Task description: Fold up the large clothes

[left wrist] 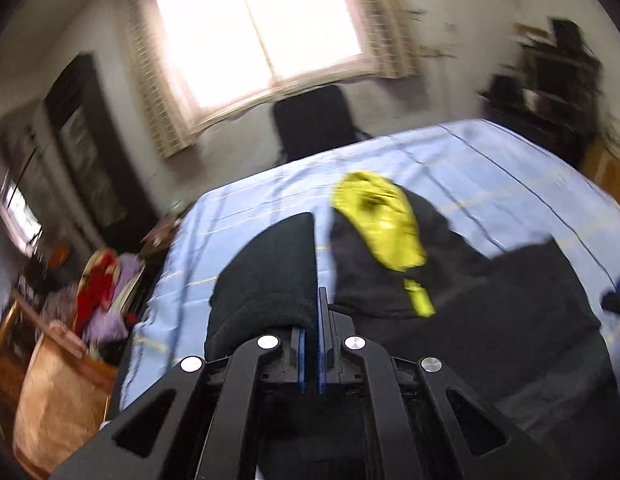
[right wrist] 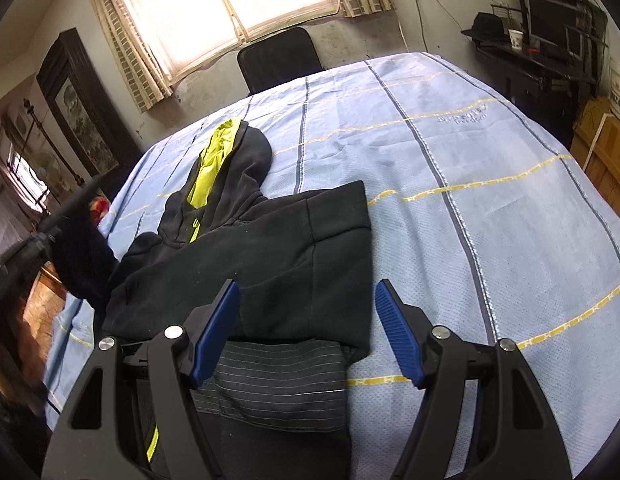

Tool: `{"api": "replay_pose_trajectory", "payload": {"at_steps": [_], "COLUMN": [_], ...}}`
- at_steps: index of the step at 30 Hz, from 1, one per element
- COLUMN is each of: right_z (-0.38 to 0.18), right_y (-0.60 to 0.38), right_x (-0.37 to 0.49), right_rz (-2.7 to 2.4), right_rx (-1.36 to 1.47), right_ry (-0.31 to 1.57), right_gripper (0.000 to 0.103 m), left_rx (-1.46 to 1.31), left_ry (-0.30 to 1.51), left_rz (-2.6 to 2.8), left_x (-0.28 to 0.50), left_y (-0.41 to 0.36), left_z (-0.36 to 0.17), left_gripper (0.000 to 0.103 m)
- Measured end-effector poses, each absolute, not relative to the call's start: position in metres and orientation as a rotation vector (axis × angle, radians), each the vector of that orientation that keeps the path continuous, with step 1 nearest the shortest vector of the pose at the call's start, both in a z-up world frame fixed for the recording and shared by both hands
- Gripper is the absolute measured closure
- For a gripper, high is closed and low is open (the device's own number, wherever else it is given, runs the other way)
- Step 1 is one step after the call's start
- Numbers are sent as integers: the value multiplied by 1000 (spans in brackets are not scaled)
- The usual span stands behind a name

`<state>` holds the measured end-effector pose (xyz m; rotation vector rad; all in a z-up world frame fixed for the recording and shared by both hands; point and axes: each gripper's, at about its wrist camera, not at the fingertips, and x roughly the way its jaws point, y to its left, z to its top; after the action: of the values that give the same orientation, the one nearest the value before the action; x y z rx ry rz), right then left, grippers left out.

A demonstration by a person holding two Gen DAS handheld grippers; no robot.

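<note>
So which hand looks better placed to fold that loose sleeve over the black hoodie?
The left. The left gripper is already shut on the sleeve, lifted at the hoodie's side. The right gripper hangs open over the hem, holding nothing.

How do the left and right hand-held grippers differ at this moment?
The left hand-held gripper is shut on the hoodie's sleeve, lifted off the bed; the right hand-held gripper is open, holding nothing, above the hoodie's ribbed hem. Both have blue pads.
</note>
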<state>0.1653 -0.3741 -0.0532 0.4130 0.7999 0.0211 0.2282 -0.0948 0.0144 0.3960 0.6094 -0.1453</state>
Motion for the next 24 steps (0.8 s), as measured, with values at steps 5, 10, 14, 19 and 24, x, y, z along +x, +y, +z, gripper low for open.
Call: {"api": "replay_pose_trajectory", "payload": {"at_steps": [5, 10, 14, 19, 24], "right_z": [-53, -59, -58, -44, -17], "right_y": [-388, -398, -394, -367, -309], "right_x": [162, 162, 163, 167, 182], "right_rz": [21, 27, 34, 63, 123], "right_rx": [468, 518, 502, 407, 237], "right_ry": [789, 800, 803, 805, 806], "right_gripper": [35, 35, 35, 35, 35], "left_rx": [528, 602, 535, 516, 369], "left_ry": [717, 787, 750, 663, 715], "left_rz": [-270, -304, -335, -296, -149], "left_x": [215, 212, 198, 180, 217], "left_y": [-156, -169, -141, -82, -12], "left_z": [-50, -89, -67, -36, -27], "left_gripper": [98, 90, 33, 19, 19]}}
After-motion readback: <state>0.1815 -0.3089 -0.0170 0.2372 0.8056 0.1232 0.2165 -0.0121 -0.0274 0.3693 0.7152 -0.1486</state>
